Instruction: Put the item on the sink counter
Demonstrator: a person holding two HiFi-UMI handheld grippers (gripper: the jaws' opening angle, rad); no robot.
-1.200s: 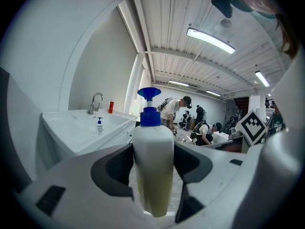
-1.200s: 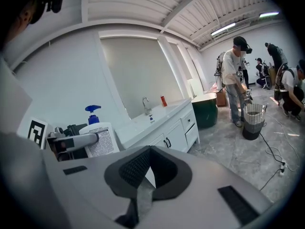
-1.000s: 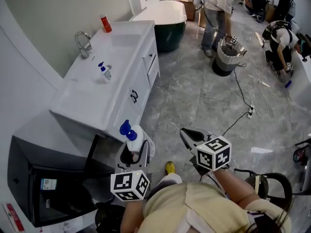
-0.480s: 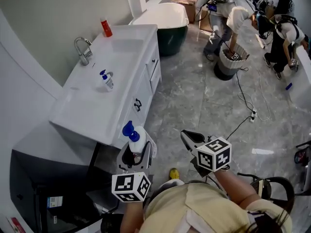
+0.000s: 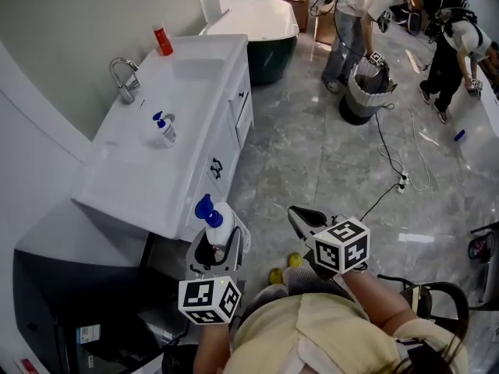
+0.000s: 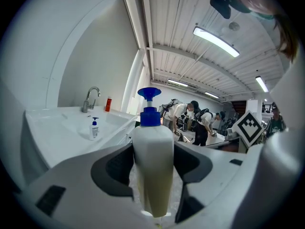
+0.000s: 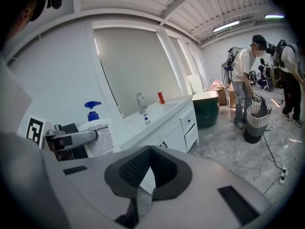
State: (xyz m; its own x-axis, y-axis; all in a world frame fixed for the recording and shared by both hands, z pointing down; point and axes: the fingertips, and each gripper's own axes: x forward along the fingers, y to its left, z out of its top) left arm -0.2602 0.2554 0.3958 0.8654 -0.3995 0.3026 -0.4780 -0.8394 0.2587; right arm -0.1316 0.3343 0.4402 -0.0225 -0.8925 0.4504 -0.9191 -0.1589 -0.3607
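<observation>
A white pump bottle with a blue top [image 5: 217, 223] stands upright between the jaws of my left gripper [image 5: 215, 240], which is shut on its body. It hangs just off the near corner of the white sink counter [image 5: 129, 174], below the countertop's edge. In the left gripper view the bottle [image 6: 152, 161] fills the middle, with the counter [image 6: 52, 132] ahead on the left. My right gripper [image 5: 299, 216] hovers over the floor to the right, shut with nothing in it. In the right gripper view its jaws [image 7: 148, 173] meet, and the held bottle [image 7: 98, 133] shows at the left.
On the counter are a chrome faucet [image 5: 122, 76], a small pump bottle [image 5: 163, 129] by the basin and a red bottle [image 5: 163, 40]. A black appliance [image 5: 70, 302] sits lower left. A bathtub [image 5: 257, 20], people around a bin [image 5: 365, 90] and a floor cable [image 5: 390, 150] lie beyond.
Both grippers keep about the same pose, the left still holding the bottle. The view has shifted slightly, and the people at the back have moved around the bin.
</observation>
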